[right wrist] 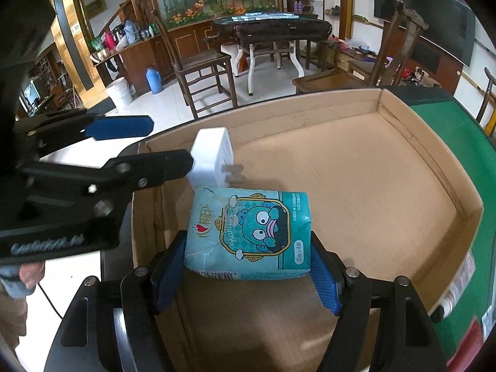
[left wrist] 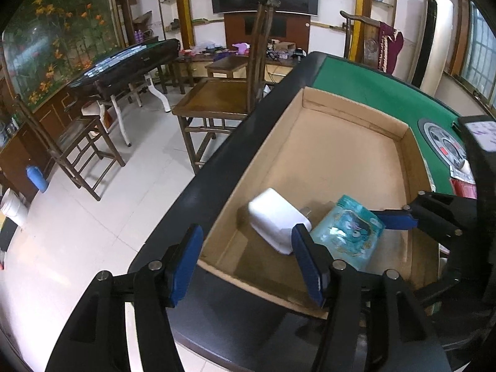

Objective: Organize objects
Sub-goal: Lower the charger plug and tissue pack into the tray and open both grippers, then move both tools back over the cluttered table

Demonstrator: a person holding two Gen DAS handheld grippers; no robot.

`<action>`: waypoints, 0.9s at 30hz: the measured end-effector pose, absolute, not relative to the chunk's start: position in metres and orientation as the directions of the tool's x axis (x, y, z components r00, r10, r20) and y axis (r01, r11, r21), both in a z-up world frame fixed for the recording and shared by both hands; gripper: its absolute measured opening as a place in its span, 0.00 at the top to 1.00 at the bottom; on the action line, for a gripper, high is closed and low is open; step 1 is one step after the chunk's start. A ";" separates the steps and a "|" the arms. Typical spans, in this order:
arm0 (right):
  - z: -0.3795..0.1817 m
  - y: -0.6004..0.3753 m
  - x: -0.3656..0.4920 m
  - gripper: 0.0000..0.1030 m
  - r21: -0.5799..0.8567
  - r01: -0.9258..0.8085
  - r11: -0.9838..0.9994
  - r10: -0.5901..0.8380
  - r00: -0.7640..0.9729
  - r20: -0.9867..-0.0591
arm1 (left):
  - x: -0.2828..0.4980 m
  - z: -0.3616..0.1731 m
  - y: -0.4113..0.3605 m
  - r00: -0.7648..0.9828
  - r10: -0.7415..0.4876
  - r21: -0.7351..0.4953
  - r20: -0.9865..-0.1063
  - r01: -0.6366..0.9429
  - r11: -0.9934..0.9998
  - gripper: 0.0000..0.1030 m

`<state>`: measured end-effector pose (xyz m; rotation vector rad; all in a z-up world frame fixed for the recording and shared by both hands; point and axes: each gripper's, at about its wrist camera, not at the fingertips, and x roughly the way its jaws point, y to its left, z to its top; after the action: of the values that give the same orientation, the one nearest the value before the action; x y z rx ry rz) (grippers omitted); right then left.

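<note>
A shallow cardboard box (left wrist: 350, 152) (right wrist: 356, 161) lies on the green table. In its near corner a white plug charger (left wrist: 276, 220) (right wrist: 210, 152) lies free, prongs toward the box's middle. My left gripper (left wrist: 246, 235) (right wrist: 172, 142) hangs open just short of the charger, and nothing sits between its blue pads. Right beside the charger is a teal cartoon tissue pack (left wrist: 347, 232) (right wrist: 248, 232). My right gripper (right wrist: 248, 243) is shut on the pack, a pad on each side. One of its fingers (left wrist: 393, 218) shows in the left wrist view.
The green felt table (left wrist: 372, 86) has a black raised rim and a round control panel (left wrist: 443, 145). Small packets (right wrist: 462, 279) lie right of the box. A wooden chair (left wrist: 217, 99) stands by the table's edge. A person's hand (right wrist: 31, 276) holds the left gripper.
</note>
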<state>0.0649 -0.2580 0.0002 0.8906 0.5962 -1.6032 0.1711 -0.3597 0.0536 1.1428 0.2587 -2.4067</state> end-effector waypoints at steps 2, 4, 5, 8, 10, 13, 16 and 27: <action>0.001 -0.265 0.066 0.25 0.083 0.972 -0.218 -0.575 -0.060 -0.816 | 0.176 0.056 -0.360 -0.552 -0.331 0.026 -0.766 0.487 -0.873 0.43; 0.003 -0.267 0.066 0.24 0.092 0.974 -0.208 -0.575 -0.046 -0.817 | 0.182 0.060 -0.361 -0.552 -0.343 0.030 -0.760 0.498 -0.867 0.43; 0.003 -0.267 0.067 0.23 0.096 0.976 -0.197 -0.570 -0.035 -0.821 | 0.184 0.061 -0.362 -0.552 -0.346 0.029 -0.758 0.501 -0.865 0.43; 0.002 -0.268 0.069 0.23 0.085 0.974 -0.208 -0.564 -0.048 -0.824 | 0.188 0.065 -0.364 -0.555 -0.348 0.013 -0.756 0.519 -0.855 0.42; 0.004 -0.263 0.064 0.21 0.116 0.969 -0.219 -0.572 -0.031 -0.819 | 0.191 0.068 -0.362 -0.559 -0.344 0.003 -0.754 0.522 -0.853 0.42; 0.013 -0.244 0.057 0.06 0.172 0.957 -0.234 -0.615 -0.009 -0.789 | 0.196 0.074 -0.355 -0.566 -0.348 0.004 -0.747 0.520 -0.854 0.42; 0.034 -0.213 0.056 0.06 0.180 0.954 -0.240 -0.674 -0.030 -0.738 | 0.200 0.078 -0.344 -0.582 -0.336 -0.012 -0.741 0.511 -0.859 0.41; 0.064 -0.030 0.026 0.00 0.199 0.858 -0.473 -0.756 -0.279 -0.592 | 0.191 0.095 -0.249 -0.665 -0.219 -0.010 -0.714 0.322 -0.947 0.31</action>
<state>0.0263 -0.0300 0.0642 0.7744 0.1915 -1.9182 0.1914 -0.2485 0.0947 1.0969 0.1947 -2.6157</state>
